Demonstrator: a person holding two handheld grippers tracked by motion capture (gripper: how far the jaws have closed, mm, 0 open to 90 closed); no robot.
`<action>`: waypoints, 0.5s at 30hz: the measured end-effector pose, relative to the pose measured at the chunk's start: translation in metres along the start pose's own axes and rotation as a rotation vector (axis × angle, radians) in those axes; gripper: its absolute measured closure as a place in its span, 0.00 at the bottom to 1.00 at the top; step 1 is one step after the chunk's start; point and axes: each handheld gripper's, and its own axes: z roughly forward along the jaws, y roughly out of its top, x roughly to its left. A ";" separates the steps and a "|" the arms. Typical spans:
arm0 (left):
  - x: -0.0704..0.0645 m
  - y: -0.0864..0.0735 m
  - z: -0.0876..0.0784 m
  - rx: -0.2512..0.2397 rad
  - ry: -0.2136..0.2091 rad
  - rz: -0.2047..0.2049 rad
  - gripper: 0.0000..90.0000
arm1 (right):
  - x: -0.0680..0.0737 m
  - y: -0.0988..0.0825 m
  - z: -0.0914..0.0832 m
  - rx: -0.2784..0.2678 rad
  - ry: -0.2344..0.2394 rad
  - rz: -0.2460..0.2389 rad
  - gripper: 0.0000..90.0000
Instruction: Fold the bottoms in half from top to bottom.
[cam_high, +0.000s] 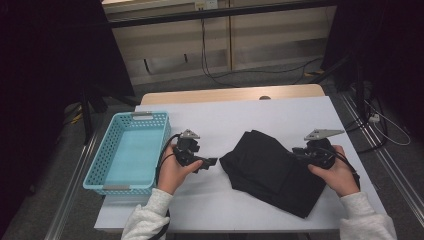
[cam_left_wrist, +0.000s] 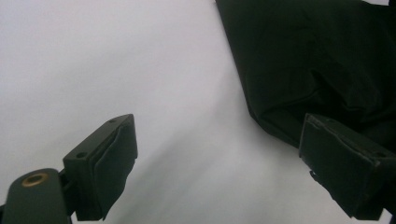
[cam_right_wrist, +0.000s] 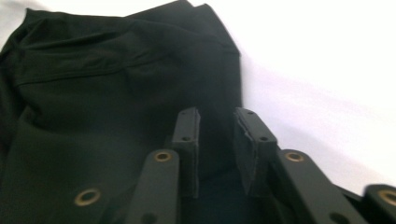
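Note:
A folded black cloth lies on the white table, right of centre. My left gripper rests low on the table just left of the cloth's near corner. In the left gripper view it stands wide open on bare table, and its right jaw sits at the edge of the cloth. My right gripper lies on the cloth's right side. In the right gripper view its jaws stand a narrow gap apart over the dark fabric, with nothing pinched between the pads.
A light blue plastic basket stands at the table's left edge and holds nothing. Bare white table stretches behind the cloth and in front of my left hand. Cables trail on the floor beyond the far edge.

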 end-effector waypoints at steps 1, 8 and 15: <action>0.000 0.000 0.000 0.000 -0.001 -0.001 0.13 | 0.002 0.000 0.000 -0.002 -0.008 -0.006 0.68; -0.001 0.001 -0.003 -0.018 -0.006 -0.011 0.13 | 0.025 -0.001 0.003 -0.005 0.030 -0.022 0.50; -0.001 0.000 -0.005 -0.014 -0.006 -0.008 0.13 | 0.048 -0.009 0.007 -0.006 0.075 -0.041 0.40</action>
